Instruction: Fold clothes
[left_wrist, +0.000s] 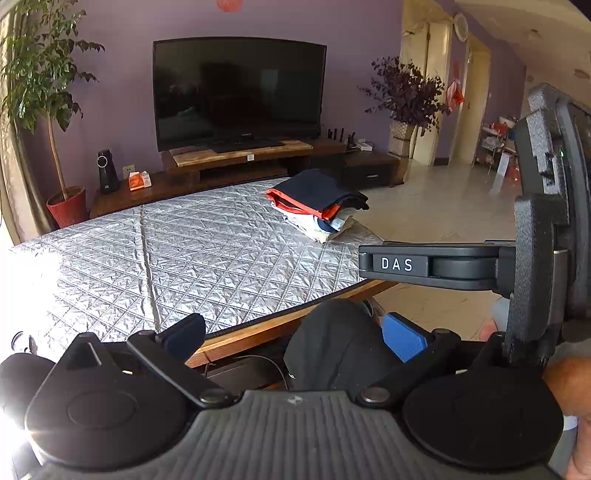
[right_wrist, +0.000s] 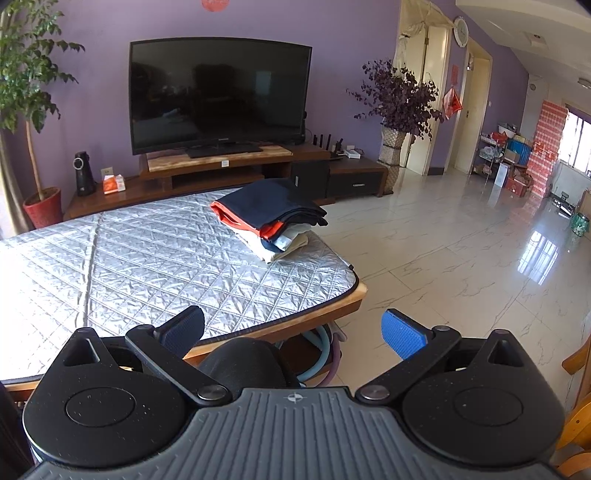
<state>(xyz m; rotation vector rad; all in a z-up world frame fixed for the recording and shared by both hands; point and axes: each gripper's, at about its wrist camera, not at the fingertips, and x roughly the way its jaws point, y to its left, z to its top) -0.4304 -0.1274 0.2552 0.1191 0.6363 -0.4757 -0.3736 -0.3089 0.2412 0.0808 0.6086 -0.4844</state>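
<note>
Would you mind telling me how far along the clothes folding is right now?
Done: a stack of folded clothes sits near the far corner of the quilted table. In hand: nothing; the left gripper and right gripper are open. No unfolded garment is visible.

Quilted table cover (right_wrist: 166, 254) lies bare except folded stack (right_wrist: 271, 218).

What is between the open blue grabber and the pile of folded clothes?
Only bare silver quilted table cover lies between the right gripper and the stacked folded clothes, navy and orange on top, in the right wrist view.
</note>
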